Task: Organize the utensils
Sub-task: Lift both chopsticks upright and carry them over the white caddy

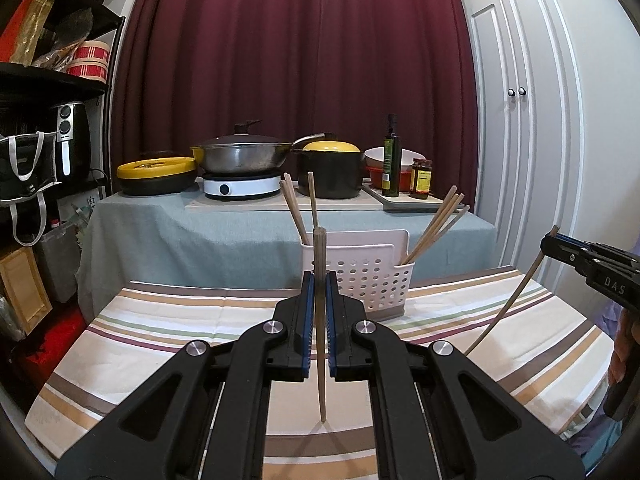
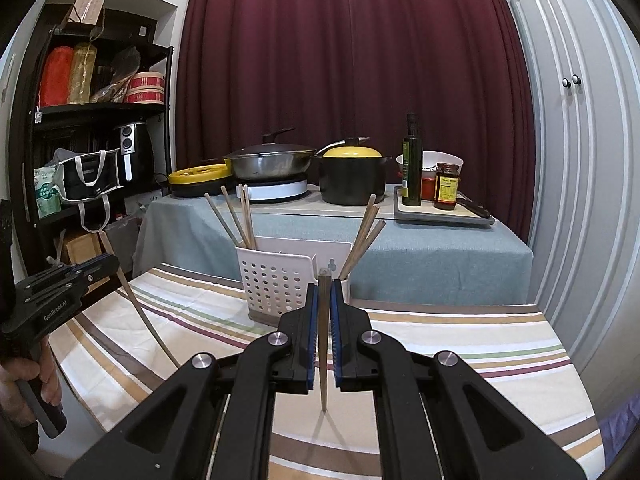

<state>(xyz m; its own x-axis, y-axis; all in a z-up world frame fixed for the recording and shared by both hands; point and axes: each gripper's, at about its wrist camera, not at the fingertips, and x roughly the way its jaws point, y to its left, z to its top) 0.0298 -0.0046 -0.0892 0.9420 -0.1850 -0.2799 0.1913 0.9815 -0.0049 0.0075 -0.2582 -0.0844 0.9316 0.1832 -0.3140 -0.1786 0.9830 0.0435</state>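
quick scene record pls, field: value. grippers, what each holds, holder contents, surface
left gripper: shut on a chopstick, held upright
right gripper: shut on another chopstick, also upright
holder: white perforated basket at the far edge of the table
holder contents: chopsticks leaning in two groups, left group and right group
surface: striped tablecloth
loose utensils on the cloth: none visible
background: pots and bottles on a separate covered table
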